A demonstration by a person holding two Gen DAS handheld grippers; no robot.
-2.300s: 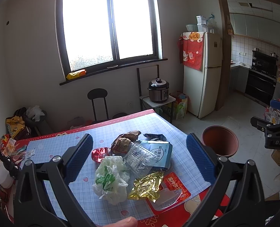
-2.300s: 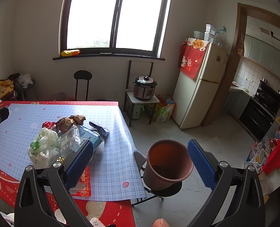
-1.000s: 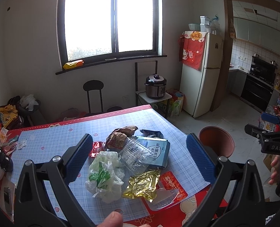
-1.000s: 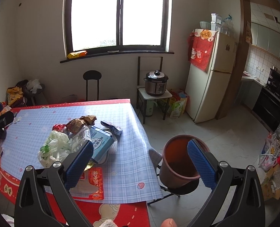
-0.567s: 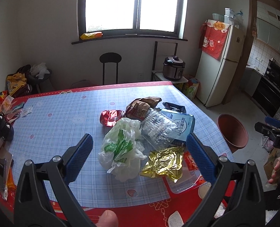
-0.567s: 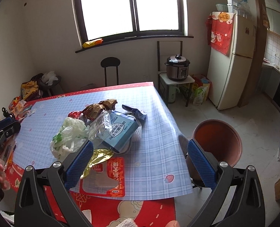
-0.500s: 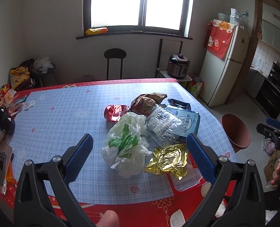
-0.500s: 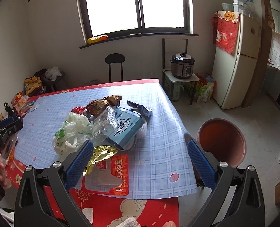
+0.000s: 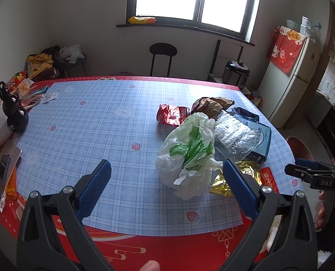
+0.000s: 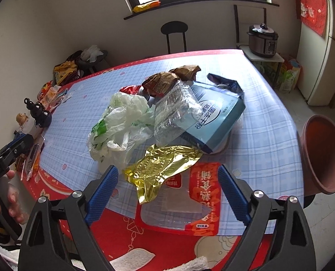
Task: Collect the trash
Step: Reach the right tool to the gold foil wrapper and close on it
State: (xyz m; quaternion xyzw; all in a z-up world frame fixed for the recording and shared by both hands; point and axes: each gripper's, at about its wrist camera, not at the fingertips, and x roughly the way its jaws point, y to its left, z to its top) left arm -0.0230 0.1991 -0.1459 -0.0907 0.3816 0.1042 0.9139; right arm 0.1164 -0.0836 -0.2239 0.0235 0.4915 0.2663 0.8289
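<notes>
A heap of trash lies on the blue checked tablecloth [image 9: 95, 135]: a white and green plastic bag [image 9: 190, 155] [image 10: 120, 126], a gold foil wrapper [image 10: 160, 167], a red and clear pouch [image 10: 190, 203], a clear crumpled plastic pack [image 10: 174, 113], a blue box [image 10: 215, 117], brown wrappers [image 10: 169, 76] and a red wrapper [image 9: 172, 116]. My left gripper [image 9: 165, 185] is open and empty, above the table's near edge, left of the bag. My right gripper [image 10: 166, 192] is open and empty, just above the gold wrapper and the pouch.
A terracotta bin [image 10: 323, 153] stands on the floor right of the table. Black figurines [image 9: 13, 110] and small items sit at the table's left edge. A black chair [image 9: 163, 56], a rice cooker [image 10: 262, 38] and a fridge [image 9: 289, 81] stand beyond the table.
Both grippers have tilted down and come closer to the table. The left one has swung left over the cloth; the right one has dropped toward the gold wrapper. Both stay open.
</notes>
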